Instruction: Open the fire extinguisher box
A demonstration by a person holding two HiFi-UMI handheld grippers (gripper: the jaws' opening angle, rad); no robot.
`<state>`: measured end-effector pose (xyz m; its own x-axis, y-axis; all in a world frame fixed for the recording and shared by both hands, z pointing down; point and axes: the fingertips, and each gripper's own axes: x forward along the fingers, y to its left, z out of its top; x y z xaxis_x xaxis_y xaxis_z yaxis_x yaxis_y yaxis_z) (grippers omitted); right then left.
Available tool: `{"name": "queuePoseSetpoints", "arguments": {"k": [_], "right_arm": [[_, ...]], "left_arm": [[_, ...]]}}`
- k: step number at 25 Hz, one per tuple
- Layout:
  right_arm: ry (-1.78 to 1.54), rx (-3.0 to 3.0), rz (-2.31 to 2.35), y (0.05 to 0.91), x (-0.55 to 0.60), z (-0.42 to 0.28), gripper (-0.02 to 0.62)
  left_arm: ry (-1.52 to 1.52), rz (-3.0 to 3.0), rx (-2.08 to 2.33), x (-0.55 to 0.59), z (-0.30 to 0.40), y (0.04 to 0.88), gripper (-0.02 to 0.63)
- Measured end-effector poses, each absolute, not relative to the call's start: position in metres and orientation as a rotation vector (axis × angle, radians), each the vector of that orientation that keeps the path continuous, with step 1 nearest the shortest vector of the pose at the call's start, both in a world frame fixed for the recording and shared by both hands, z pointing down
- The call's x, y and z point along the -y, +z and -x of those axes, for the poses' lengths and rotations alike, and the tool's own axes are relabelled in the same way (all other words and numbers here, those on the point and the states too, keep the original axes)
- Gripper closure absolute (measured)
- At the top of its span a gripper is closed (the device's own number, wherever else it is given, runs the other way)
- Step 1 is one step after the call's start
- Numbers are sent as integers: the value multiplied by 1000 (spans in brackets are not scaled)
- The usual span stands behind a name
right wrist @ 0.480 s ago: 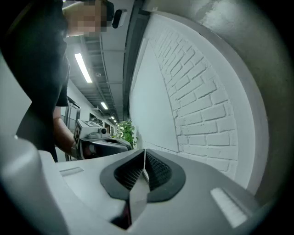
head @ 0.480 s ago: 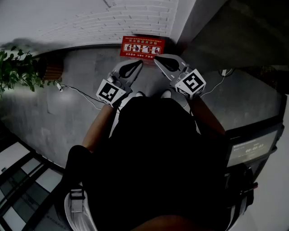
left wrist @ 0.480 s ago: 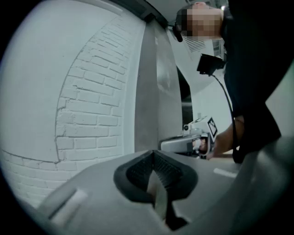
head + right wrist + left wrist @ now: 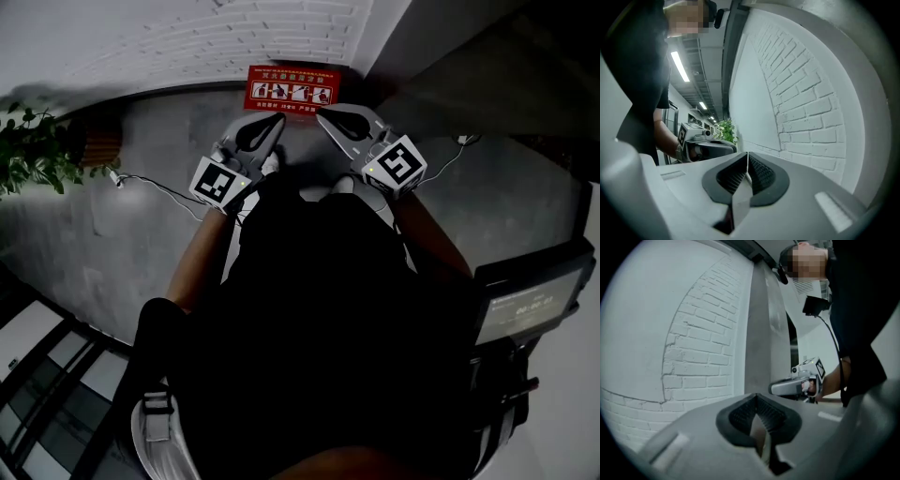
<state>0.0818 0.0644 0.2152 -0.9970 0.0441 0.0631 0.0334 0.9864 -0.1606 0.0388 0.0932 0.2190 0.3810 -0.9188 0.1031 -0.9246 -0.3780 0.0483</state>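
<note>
The red fire extinguisher box (image 4: 289, 94) stands on the floor against the white brick wall, with a row of white pictures on its top. My left gripper (image 4: 277, 121) and right gripper (image 4: 322, 115) hover side by side just short of the box, both pointing at it and touching nothing. In the left gripper view the left gripper (image 4: 756, 397) has its pads meeting at the tip with nothing between them. The right gripper (image 4: 747, 155) is likewise shut and empty. Each gripper shows in the other's view, the right gripper (image 4: 797, 383) and the left gripper (image 4: 708, 146).
A potted plant (image 4: 36, 150) stands at the far left by the wall. A white cable (image 4: 159, 190) trails over the grey floor to the left of my arms. A dark machine with a display (image 4: 530, 305) stands at the right. A grey column (image 4: 764, 329) rises beside the brick wall.
Both grippers have edged a little closer to the red box, and the person's shoes have stepped forward under them. Both stay shut.
</note>
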Motion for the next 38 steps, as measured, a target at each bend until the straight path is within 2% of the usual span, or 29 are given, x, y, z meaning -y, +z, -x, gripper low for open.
{"name": "queuePoseSetpoints", "arguments": {"k": [11, 17, 27, 38], "right_arm": [[317, 2989, -276, 252, -48, 40, 583], [321, 2903, -414, 271, -41, 81, 583], [416, 2867, -432, 302, -33, 91, 583], [578, 2776, -439, 425, 11, 80, 583]], "left_arm": [[-6, -2624, 1423, -82, 94, 253, 603], [-35, -2645, 1308, -71, 150, 266, 603], [35, -2623, 1270, -55, 156, 302, 603], [165, -2541, 1332, -11, 140, 395, 603]]}}
